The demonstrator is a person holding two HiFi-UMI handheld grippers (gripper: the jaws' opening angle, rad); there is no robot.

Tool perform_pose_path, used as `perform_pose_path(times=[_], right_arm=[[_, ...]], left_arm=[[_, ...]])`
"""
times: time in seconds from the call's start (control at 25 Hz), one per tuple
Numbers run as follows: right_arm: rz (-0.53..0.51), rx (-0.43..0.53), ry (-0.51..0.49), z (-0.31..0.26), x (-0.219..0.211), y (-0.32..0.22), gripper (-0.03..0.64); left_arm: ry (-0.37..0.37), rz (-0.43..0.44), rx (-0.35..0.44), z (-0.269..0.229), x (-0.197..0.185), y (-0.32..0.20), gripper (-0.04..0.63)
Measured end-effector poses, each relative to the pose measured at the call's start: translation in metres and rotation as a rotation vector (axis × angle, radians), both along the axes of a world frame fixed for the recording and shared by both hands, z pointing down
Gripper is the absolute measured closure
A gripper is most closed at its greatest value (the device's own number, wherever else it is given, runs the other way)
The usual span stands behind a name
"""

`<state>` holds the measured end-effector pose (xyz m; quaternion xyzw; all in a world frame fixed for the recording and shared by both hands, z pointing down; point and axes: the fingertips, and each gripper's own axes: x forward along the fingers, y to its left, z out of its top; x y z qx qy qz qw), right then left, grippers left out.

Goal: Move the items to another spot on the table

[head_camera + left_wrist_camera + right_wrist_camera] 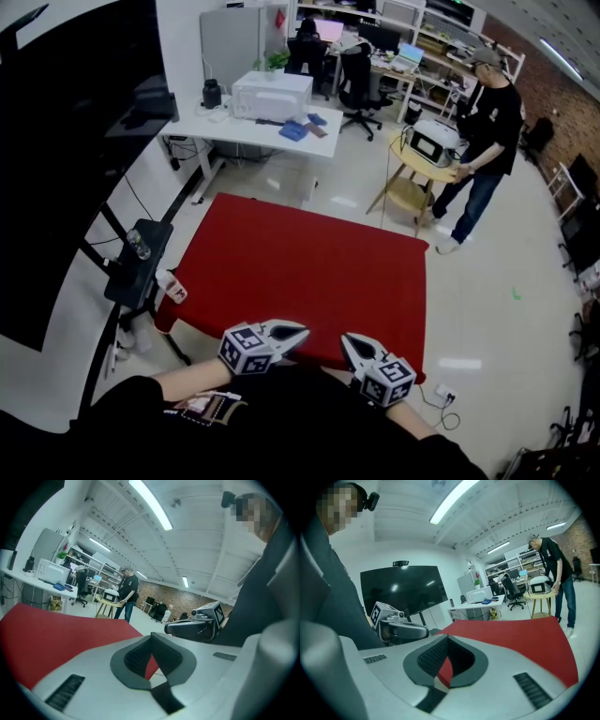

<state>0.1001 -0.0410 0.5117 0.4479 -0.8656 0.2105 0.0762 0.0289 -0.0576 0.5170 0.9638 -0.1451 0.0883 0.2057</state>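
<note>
A table under a red cloth (309,267) lies in front of me, and no loose item shows on it in any view. My left gripper (304,331) hovers at the cloth's near edge, close to my body, with its jaws shut and nothing between them. My right gripper (345,339) hangs beside it, also shut and holding nothing. The two tips point toward each other, a small gap apart. The left gripper view looks along shut jaws (151,636) at the right gripper (194,625). The right gripper view looks past shut jaws (447,638) at the left gripper (401,629).
A person (487,122) stands at the back right by a small wooden table (412,183) with a white appliance (433,141). A white desk (253,127) stands behind the red table. A black stand (141,258) and a large dark screen (56,159) are at the left.
</note>
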Motion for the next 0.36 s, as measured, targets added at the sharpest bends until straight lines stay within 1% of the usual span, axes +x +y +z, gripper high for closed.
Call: perform_pose_path(times=[0.2, 0.36], right_arm=[[-0.013, -0.009, -0.003, 0.0042, -0.0045, 0.0012, 0.615], [-0.026, 0.001, -0.013, 0.0061, -0.0064, 0.0008, 0.615]], left_arm=[[0.0, -0.012, 0.001, -0.0004, -0.0048, -0.0003, 0.595], [-0.003, -0.014, -0.013, 0.0066, -0.0075, 0.0003, 0.595]])
